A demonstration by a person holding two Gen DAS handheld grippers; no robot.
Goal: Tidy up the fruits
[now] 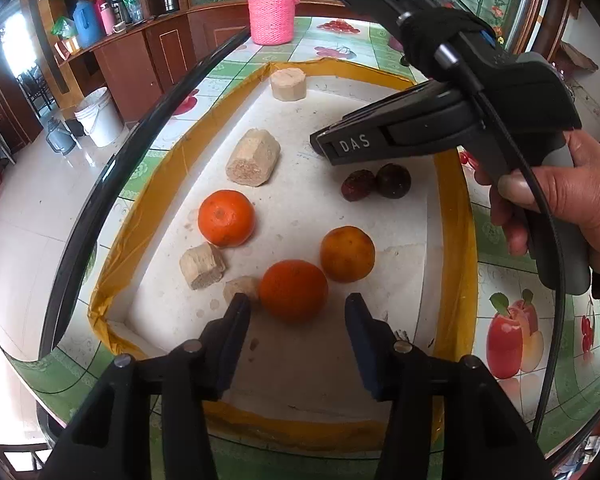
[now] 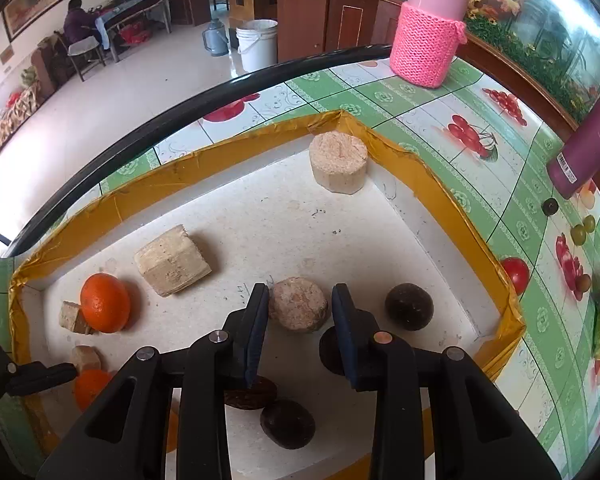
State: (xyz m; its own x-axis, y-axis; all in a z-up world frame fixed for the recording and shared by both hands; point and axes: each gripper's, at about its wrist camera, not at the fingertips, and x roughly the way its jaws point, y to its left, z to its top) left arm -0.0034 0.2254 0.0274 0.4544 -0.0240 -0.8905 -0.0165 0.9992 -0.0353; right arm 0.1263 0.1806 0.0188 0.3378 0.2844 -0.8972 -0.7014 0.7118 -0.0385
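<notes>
1. Fruit-print green tablecloth [image 1: 512, 240] covers the table; white foam tray [image 1: 320, 208] with yellow-taped rim sits on it, wooden cabinets and a white bucket [image 1: 99, 117] behind
2. Three oranges in the tray, left wrist view: near orange [image 1: 293, 290] just ahead of the left gripper [image 1: 296, 304], second orange [image 1: 347, 254] close behind it to the right, third orange [image 1: 226, 218] further left
3. Left gripper jaws stand apart, nothing between the pads, not touching the near orange; no earlier frame to compare
4. Two dark fruits [image 1: 376, 184] sit side by side, touching, toward the right of the tray, under the right gripper's body
5. Right gripper [image 2: 300, 300] hovers over the tray; a round tan block [image 2: 298, 309] shows between its fingertips, pads close to it on both sides, gaps visible, so not gripped; jaws fairly narrow
6. Right wrist view: round dark fruit [image 2: 409, 306] right of the fingers, another dark fruit [image 2: 287, 423] and a wrinkled one [image 2: 256, 394] below them, a fourth partly hidden behind the right finger
7. Pale fibrous blocks scattered in the tray: short cylinder [image 2: 339, 162] in the far corner, long chunk [image 2: 172, 266] mid-tray, small pieces [image 1: 202, 266] beside the oranges
8. Person's hand [image 1: 560, 208] holds the right gripper's handle
9. Pink knit-sleeved jar [image 2: 430, 36] stands on the cloth beyond the tray; purple bottle [image 2: 584, 148] at the right edge
</notes>
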